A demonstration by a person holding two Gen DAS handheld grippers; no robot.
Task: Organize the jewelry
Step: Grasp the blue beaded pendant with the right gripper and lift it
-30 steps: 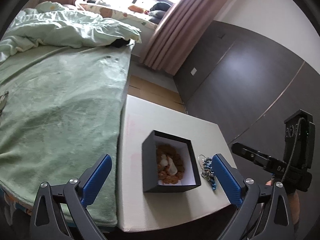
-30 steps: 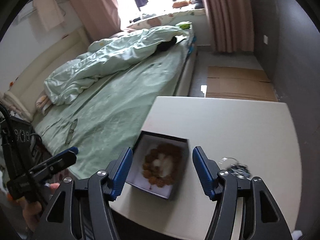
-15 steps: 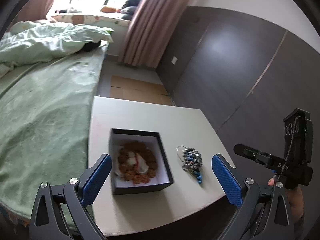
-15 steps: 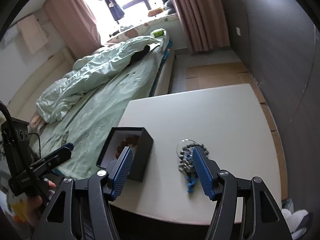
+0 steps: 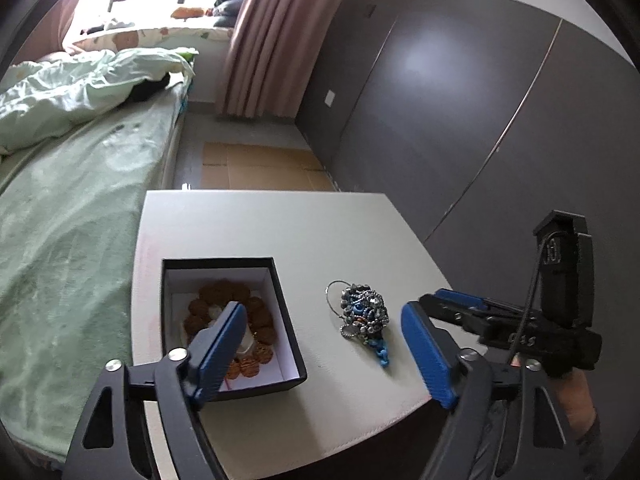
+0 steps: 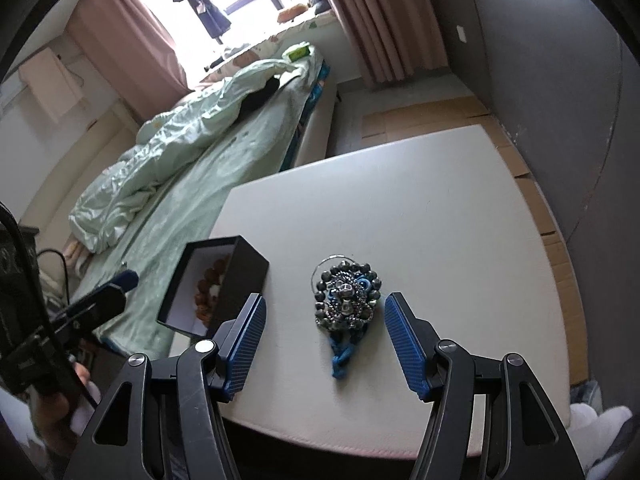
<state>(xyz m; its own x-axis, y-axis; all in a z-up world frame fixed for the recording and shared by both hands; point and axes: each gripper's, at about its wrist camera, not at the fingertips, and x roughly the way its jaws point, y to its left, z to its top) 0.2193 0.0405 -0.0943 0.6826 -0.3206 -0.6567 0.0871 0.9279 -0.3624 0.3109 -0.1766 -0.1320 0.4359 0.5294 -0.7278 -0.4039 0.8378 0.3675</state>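
White rectangular table (image 6: 420,216), tangled heap of silver and blue beaded jewelry (image 6: 345,297) lying near its front edge, right gripper (image 6: 323,340) spread wide, empty, straddling it, open black box (image 5: 234,324) holding a brown bead bracelet (image 5: 236,322) to the left, left gripper (image 5: 326,350) wide open, empty.

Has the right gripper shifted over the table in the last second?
Yes. The right gripper framed the black box a second ago; now its open fingers frame the beaded jewelry pile, so it moved right along the white table, away from the bed.
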